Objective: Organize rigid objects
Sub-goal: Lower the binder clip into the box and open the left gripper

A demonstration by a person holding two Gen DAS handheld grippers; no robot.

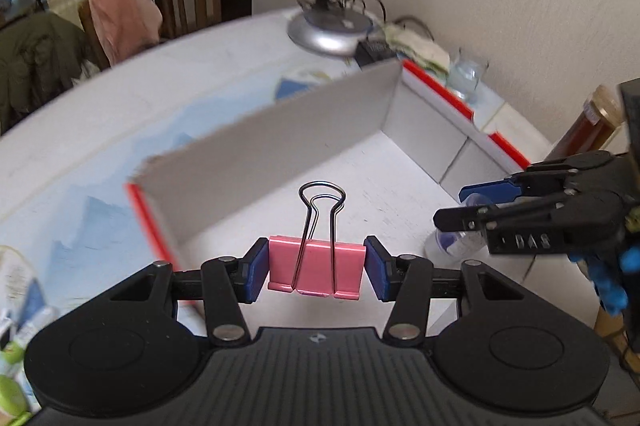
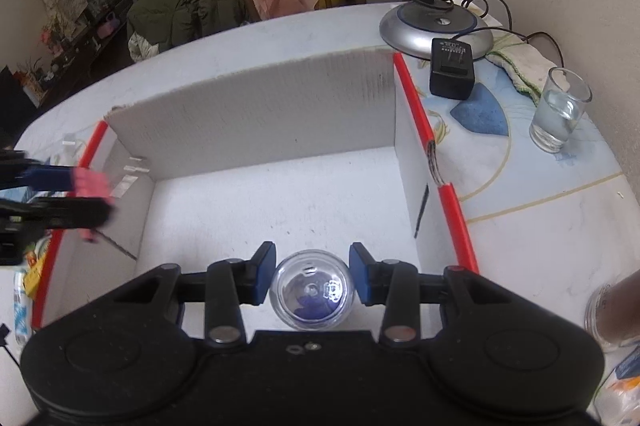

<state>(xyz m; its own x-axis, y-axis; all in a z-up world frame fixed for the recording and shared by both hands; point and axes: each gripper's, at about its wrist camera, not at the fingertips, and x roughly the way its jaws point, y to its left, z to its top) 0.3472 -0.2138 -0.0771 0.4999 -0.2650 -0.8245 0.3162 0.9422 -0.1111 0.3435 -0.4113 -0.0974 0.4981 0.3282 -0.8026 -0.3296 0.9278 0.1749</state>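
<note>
So far nothing lies in the cardboard box [image 2: 272, 113]: the left gripper [image 1: 316, 268] clamps a pink binder clip [image 1: 316, 266], the right gripper [image 2: 312, 276] a small clear jar [image 2: 312, 296], both poised above it.

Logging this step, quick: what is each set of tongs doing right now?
Left tongs: closed on the pink binder clip.
Right tongs: closed on the small clear jar.

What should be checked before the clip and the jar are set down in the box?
1. Left gripper holds pink clip: ok, pads on both sides.
2. Right gripper holds clear jar: ok.
3. Box floor free for both: ok, nothing lies on it.
4. Grippers apart from each other: ok.
5. Clip over the box: ok.
6. Jar height above box floor: cannot tell.
</note>
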